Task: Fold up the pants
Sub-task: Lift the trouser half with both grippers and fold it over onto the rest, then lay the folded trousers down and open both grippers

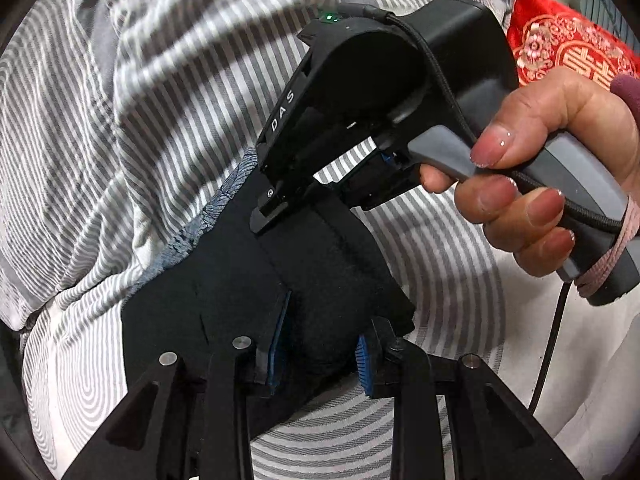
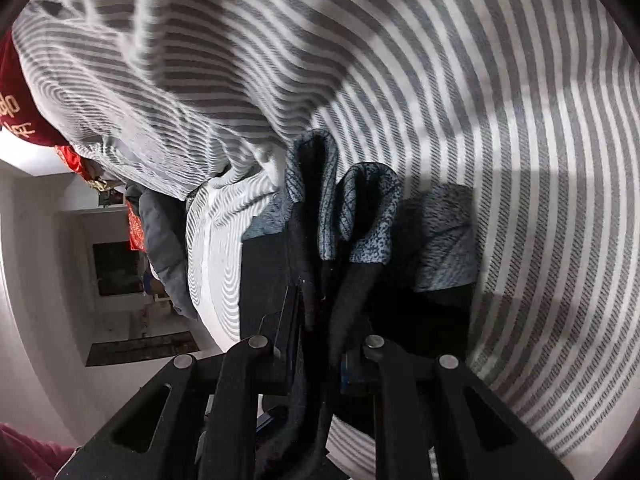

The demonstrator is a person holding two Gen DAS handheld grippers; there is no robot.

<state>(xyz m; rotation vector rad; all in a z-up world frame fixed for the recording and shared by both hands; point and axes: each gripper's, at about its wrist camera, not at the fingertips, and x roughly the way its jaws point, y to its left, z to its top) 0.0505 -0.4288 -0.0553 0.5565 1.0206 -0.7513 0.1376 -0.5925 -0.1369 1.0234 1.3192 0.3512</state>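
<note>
**A:** What can't you make out here?

**B:** Quite a lot. In the left wrist view the black pants (image 1: 248, 292) run down under the left gripper (image 1: 320, 360), so their near end is hidden behind its linkage. The far end is partly covered by the right gripper (image 1: 304, 196), which crosses the upper middle. Its grey handle sits in the person's right hand (image 1: 552, 184), cut off at the frame's right edge. In the right wrist view the dark cloth merges with shadow, and folds are hard to separate.

**A:** How do the pants lie?

**B:** On the grey-and-white striped bedding (image 1: 440, 256). From the left gripper, the long axis runs ahead and up to the left, ending at a blue-grey patterned lining (image 1: 224, 196) beyond the right gripper's tip. In the right wrist view that lining (image 2: 360, 216) stands up in loops just ahead of the right gripper (image 2: 320, 356), with more of it lying flat off to its right.

**A:** And the tongs?

**B:** The left gripper's blue pads (image 1: 280, 344) sit apart, a thick roll of black fabric bunched between them and touching both, so it grips the pants. The right gripper's fingers are close together with dark cloth pinched between them.

**A:** Anything else?

**B:** A red embroidered cushion (image 1: 560, 40) lies behind the right hand, far to the right of the left gripper.
</note>
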